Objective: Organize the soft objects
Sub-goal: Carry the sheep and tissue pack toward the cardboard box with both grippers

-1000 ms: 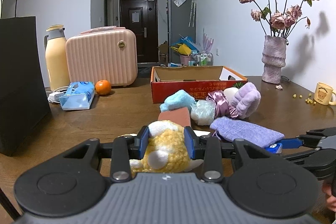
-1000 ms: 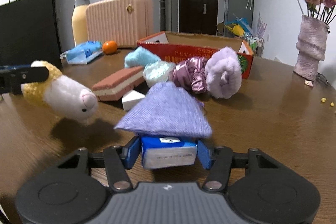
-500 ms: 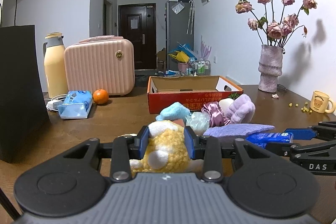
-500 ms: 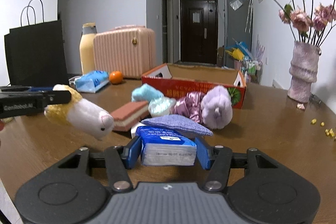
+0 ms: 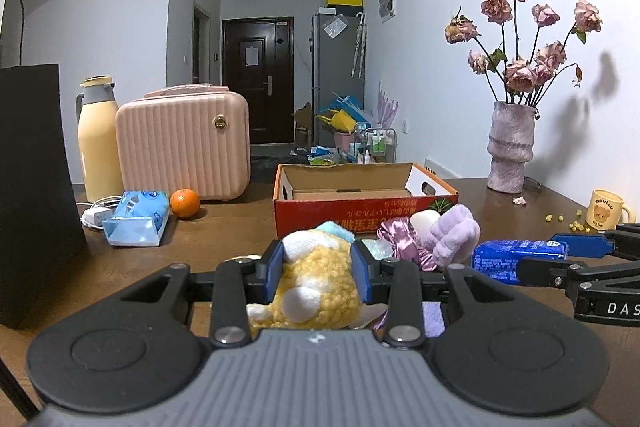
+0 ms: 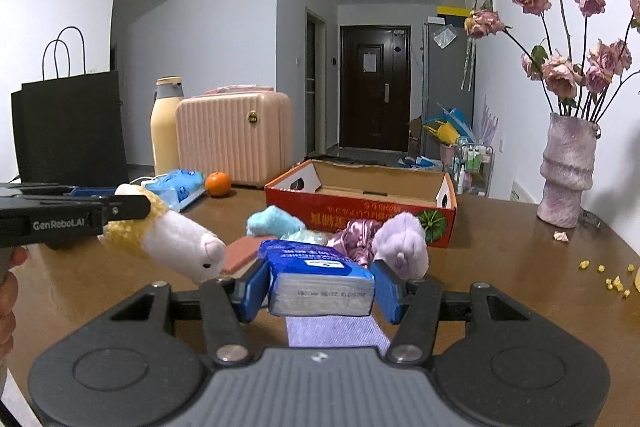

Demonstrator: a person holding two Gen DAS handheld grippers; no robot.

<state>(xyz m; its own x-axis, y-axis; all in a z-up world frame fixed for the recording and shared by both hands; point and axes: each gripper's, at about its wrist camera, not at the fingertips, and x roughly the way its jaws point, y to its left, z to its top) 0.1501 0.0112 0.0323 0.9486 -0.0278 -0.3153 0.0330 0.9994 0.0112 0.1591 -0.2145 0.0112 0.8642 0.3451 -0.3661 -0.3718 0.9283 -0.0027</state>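
Left gripper (image 5: 318,267) clamped on the yellow-and-white plush toy (image 5: 316,287), held off the wooden table (image 6: 500,247); right gripper (image 6: 320,287) clamped on a blue tissue pack (image 6: 320,277), also raised, with a lilac knit cloth (image 6: 336,331) showing below it. Just beyond both: loose pile of a light blue fuzzy item (image 6: 274,221), brown sponge block (image 6: 244,253), pink satin scrunchie (image 6: 356,233) and lilac fluffy item (image 6: 402,243). Behind the pile, the open red cardboard box (image 6: 360,211); vase of dried roses (image 6: 566,171) far right, pink case (image 6: 234,143) and orange (image 6: 218,183) far left.
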